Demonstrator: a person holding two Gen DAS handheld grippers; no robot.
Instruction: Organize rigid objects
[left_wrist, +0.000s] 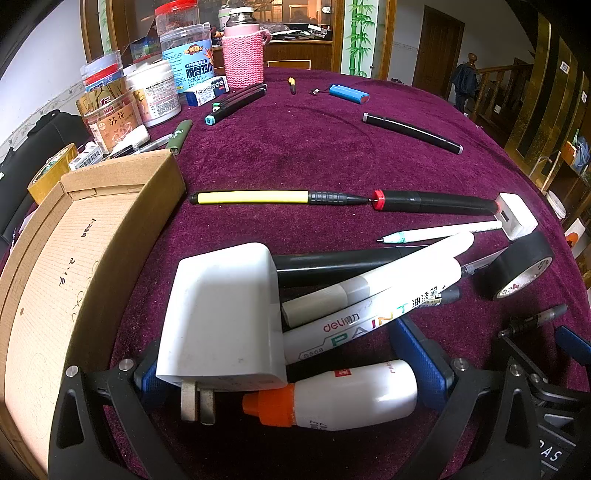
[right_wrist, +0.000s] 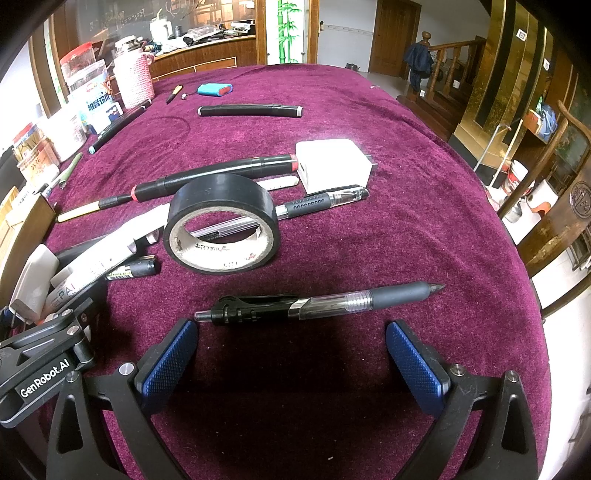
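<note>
Near the surface's (right_wrist: 369, 229) front edge, a clear-barrelled pen (right_wrist: 317, 304) lies crosswise just ahead of the right gripper (right_wrist: 291, 356), whose blue pads (right_wrist: 415, 363) stand wide apart and touch nothing. Light and stiff, the pen looks easy to lift, though its smooth round barrel could roll on the velvet cloth; the rubber grip sleeve toward its tip seems the surest place to pinch. Beside it to the left, the left gripper (left_wrist: 291, 363) is spread open over a heap of markers, with a white charger (left_wrist: 221, 314) and a small orange-capped bottle (left_wrist: 332, 397) lying between its pads; whether either pad presses on them cannot be told. The charger is boxy and rigid, best taken across its flat sides. At the surface's left edge waits an open cardboard box (left_wrist: 55, 258), the likely destination. A roll of black tape (right_wrist: 221, 221) stands tilted behind the pen, near a second charger (right_wrist: 334, 164).
</note>
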